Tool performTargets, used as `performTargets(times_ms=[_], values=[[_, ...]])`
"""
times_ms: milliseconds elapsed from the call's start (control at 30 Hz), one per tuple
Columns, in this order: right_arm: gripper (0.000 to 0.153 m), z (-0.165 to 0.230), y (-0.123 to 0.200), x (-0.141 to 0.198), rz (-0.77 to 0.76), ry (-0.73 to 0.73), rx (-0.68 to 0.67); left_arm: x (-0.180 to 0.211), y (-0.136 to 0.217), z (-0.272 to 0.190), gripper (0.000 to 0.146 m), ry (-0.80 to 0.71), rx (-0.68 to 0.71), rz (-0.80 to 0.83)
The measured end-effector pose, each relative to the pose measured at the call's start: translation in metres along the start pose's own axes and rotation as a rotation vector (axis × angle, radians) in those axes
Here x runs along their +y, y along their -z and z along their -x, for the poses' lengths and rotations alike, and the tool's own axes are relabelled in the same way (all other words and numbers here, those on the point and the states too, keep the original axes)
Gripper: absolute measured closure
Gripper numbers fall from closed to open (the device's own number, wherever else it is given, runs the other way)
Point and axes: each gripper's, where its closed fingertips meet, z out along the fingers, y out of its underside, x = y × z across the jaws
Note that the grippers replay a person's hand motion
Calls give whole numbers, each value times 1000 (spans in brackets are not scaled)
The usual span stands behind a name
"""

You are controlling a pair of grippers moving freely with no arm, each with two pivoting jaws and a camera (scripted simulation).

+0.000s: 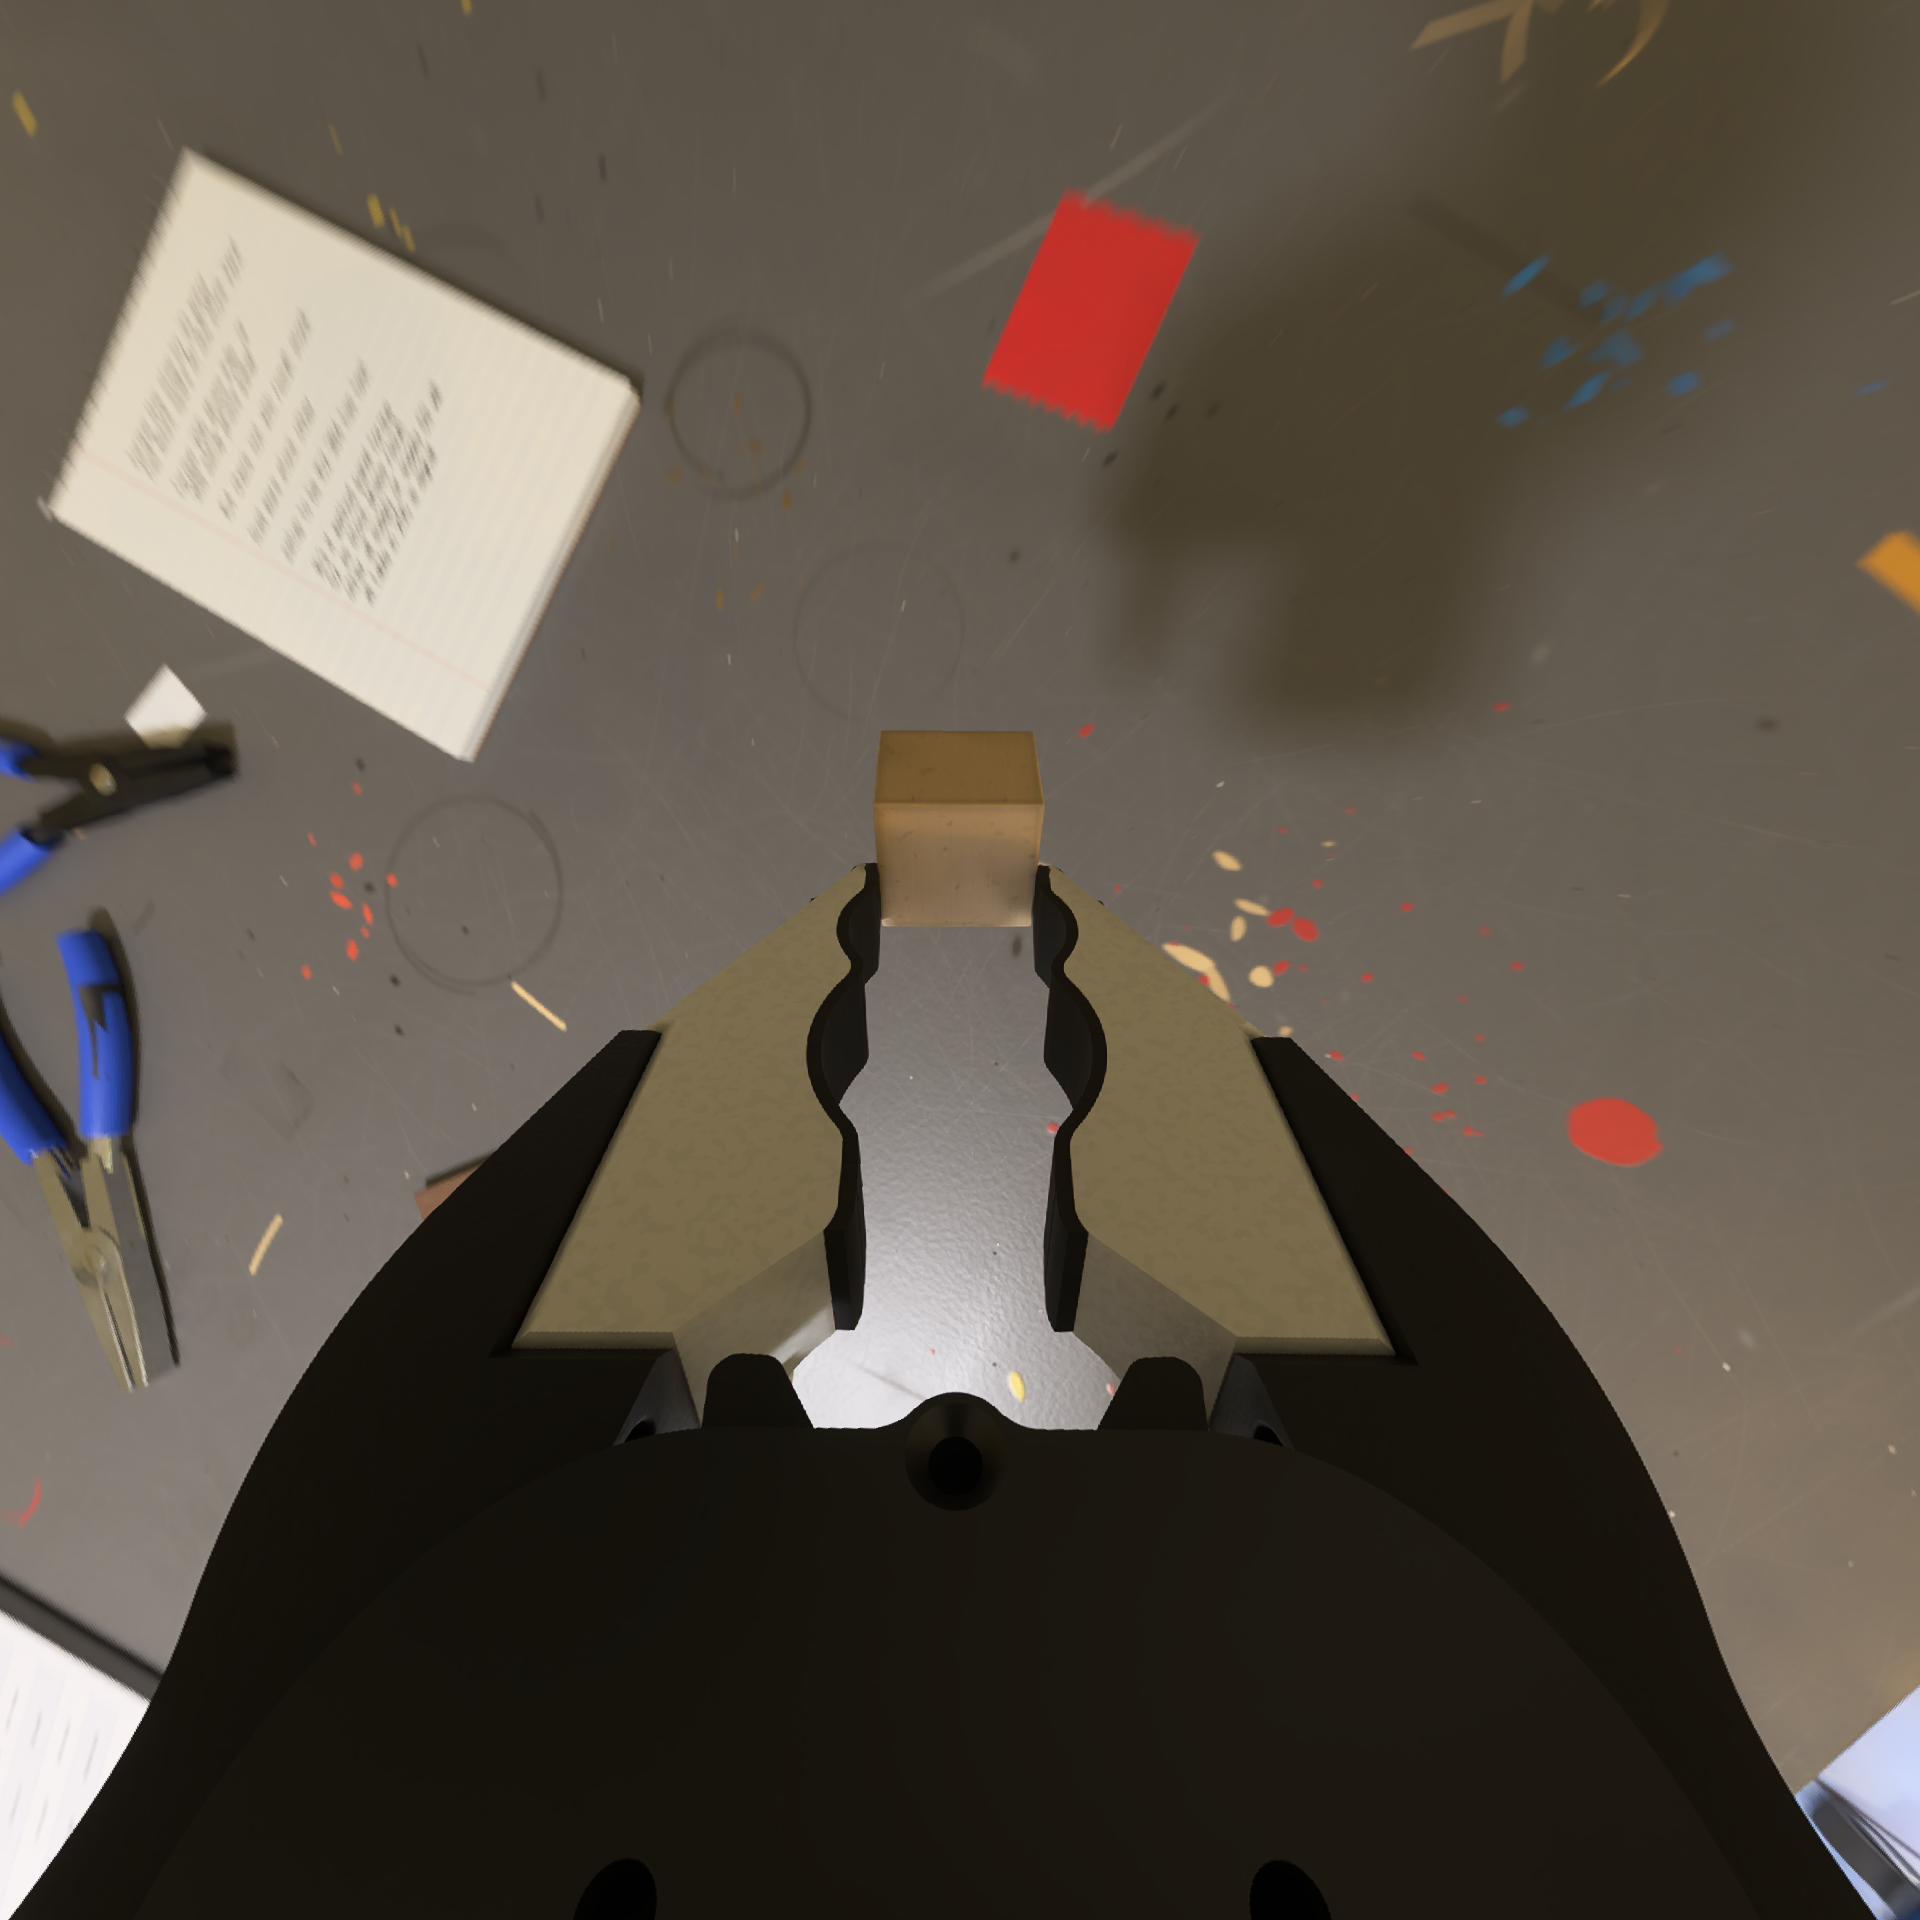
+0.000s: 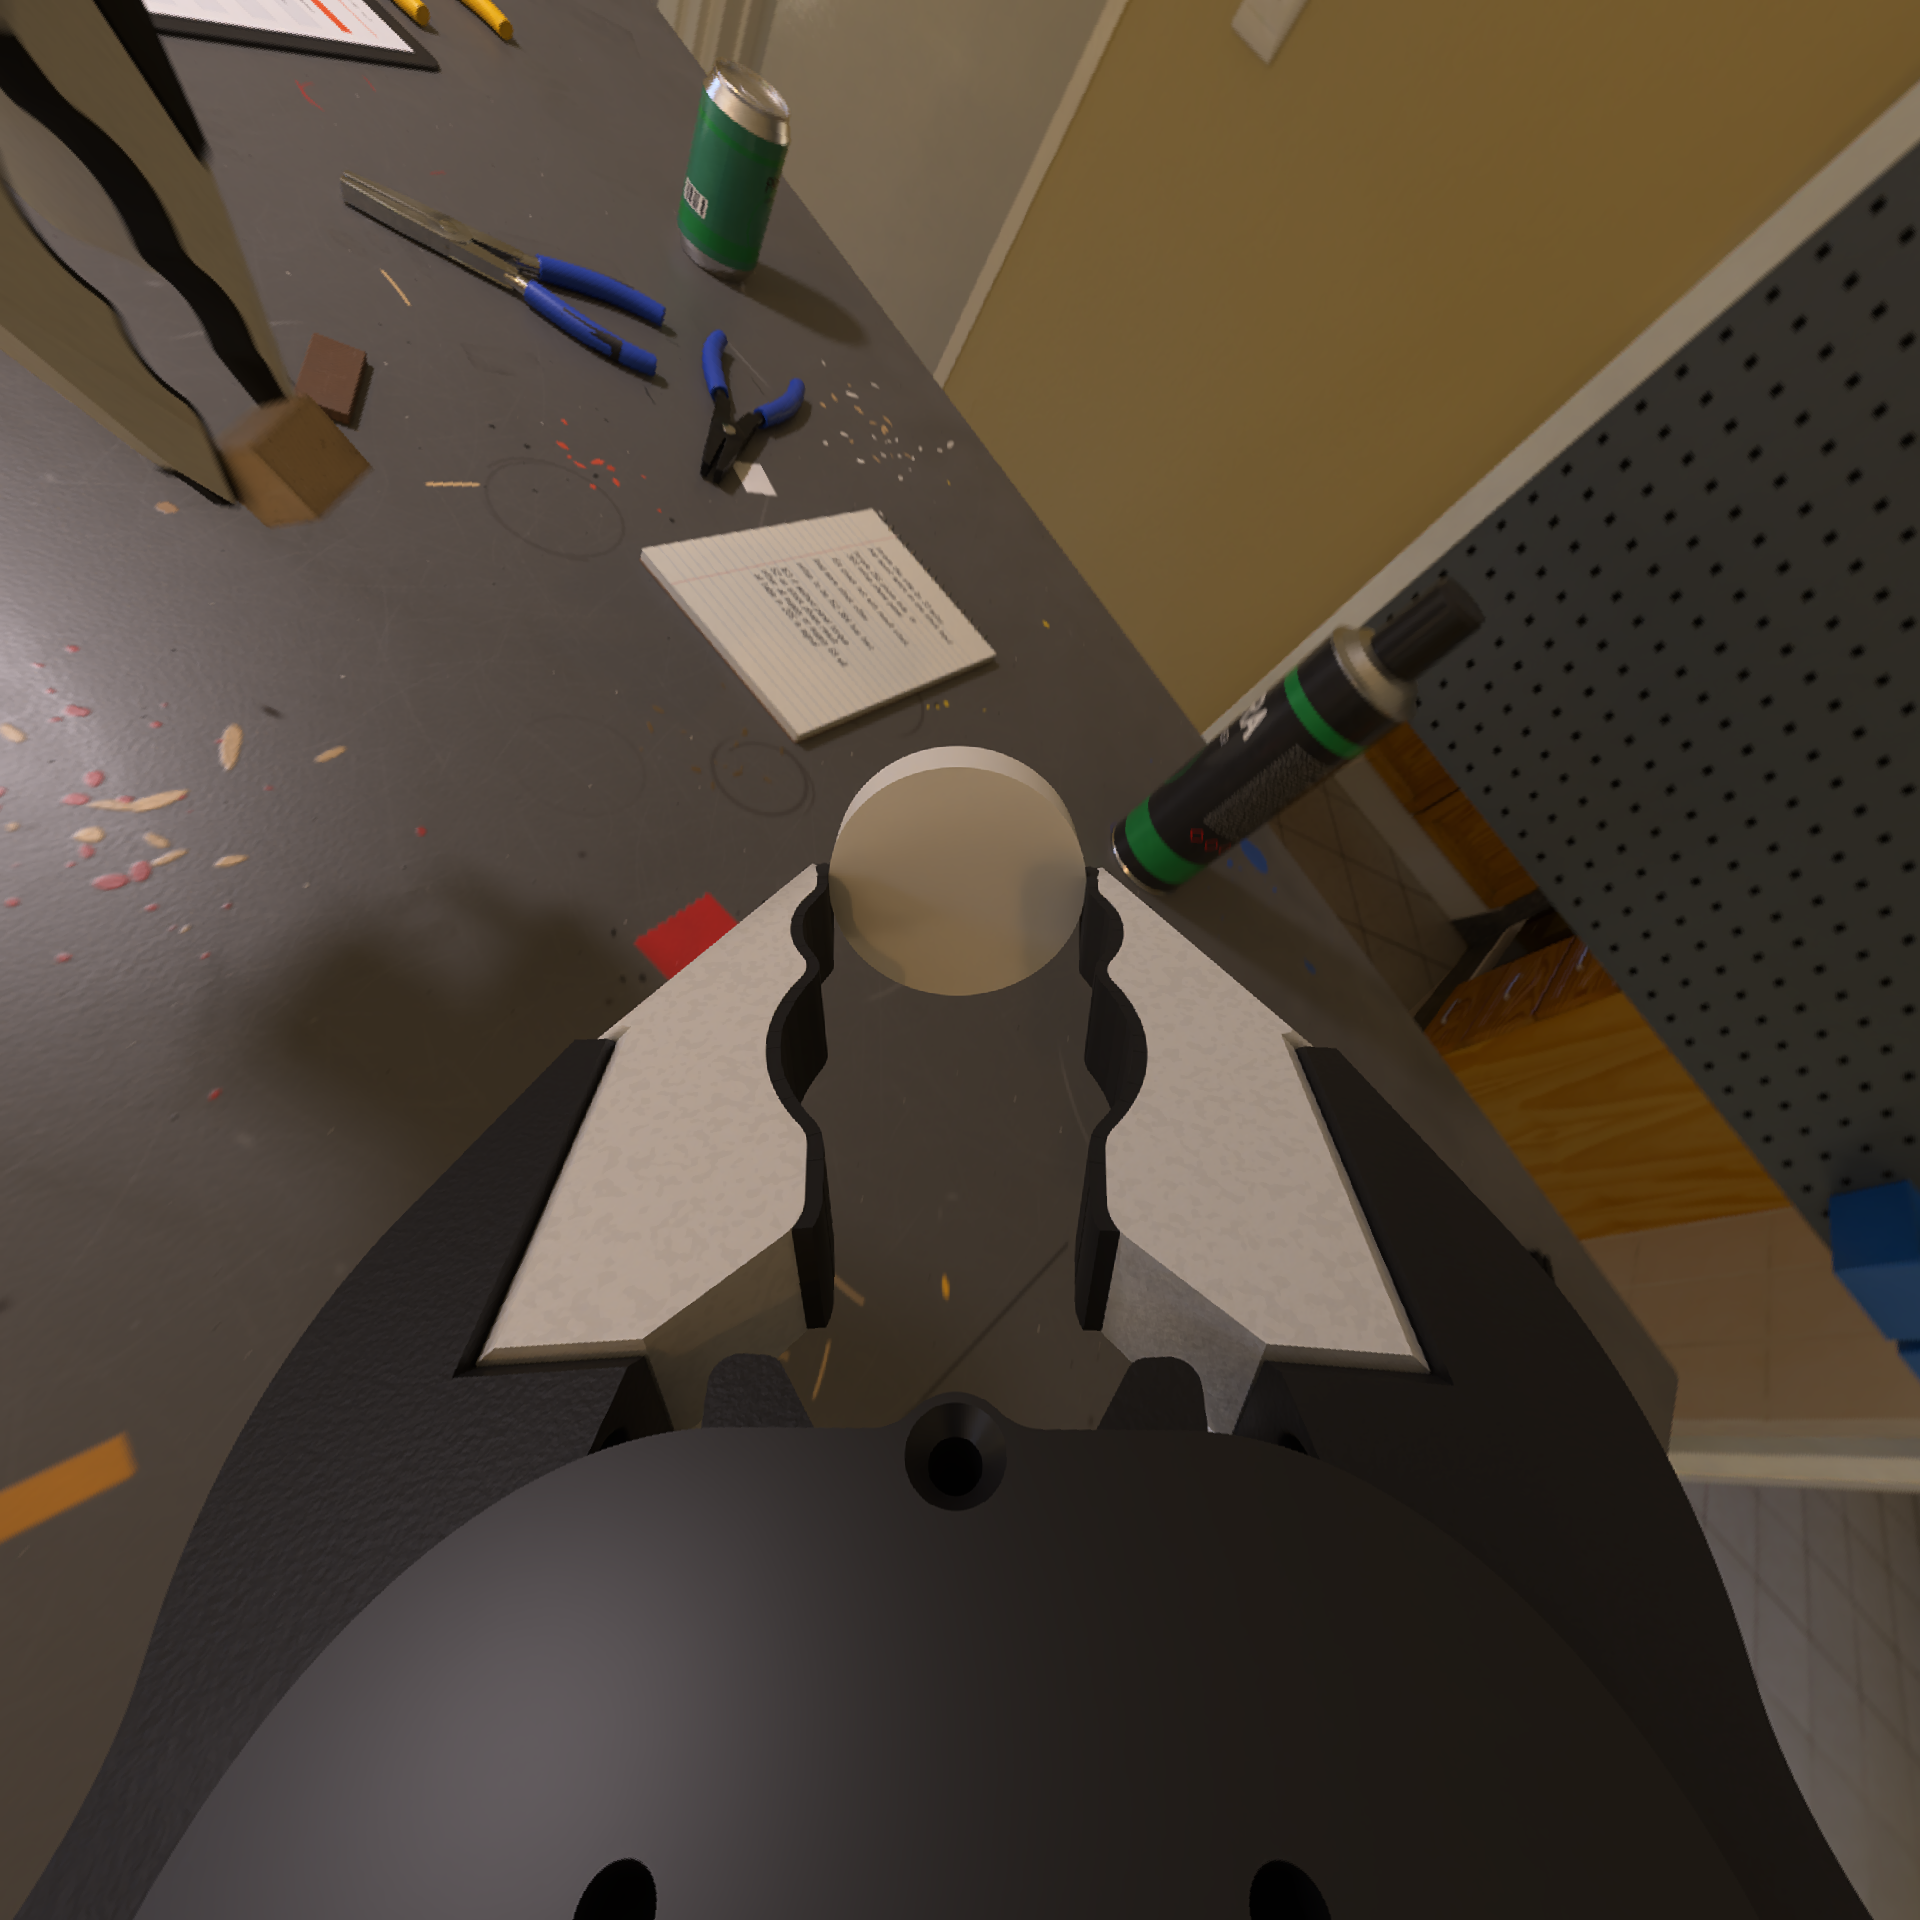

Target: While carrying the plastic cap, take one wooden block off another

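Note:
My left gripper (image 1: 956, 896) is shut on a light wooden block (image 1: 956, 821), held at its fingertips over the dark table (image 1: 1351, 1351). In the right wrist view this gripper (image 2: 223, 457) shows at the top left with the light block (image 2: 296, 462) in it. A darker brown block (image 2: 332, 374) lies on the table just behind it, apart from the light one. Only a corner of the brown block (image 1: 447, 1190) shows beside my left gripper's body. My right gripper (image 2: 956, 899) is shut on a round beige plastic cap (image 2: 956, 831), held above the table.
A lined notepad (image 1: 343, 447) (image 2: 821, 618), blue-handled pliers (image 1: 94, 1143) (image 2: 540, 275) and small cutters (image 2: 743, 410) lie on the table. A green can (image 2: 732, 171) and a black spray can (image 2: 1278, 743) stand near the table's right edge. A red patch (image 1: 1091, 312) marks the surface.

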Motion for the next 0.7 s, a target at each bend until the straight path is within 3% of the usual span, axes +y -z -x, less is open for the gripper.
performTargets(times_ms=[233,333,400,467,567,700], values=[[105,-17,38,21,48,-35,69,40,-68,9,117,51,-30,422],[105,-61,49,14,33,-169,344,55,-82,3,117,41,-6,540],[105,-93,66,7,-57,-406,573,61,-87,-1,117,50,8,571],[105,-109,84,-6,-230,-533,682,65,-92,-2,117,60,22,581],[105,-118,102,-12,-309,-514,799,65,-97,-1,117,89,35,554],[105,-118,108,-15,-353,-544,784,64,-98,-1,117,114,56,530]])
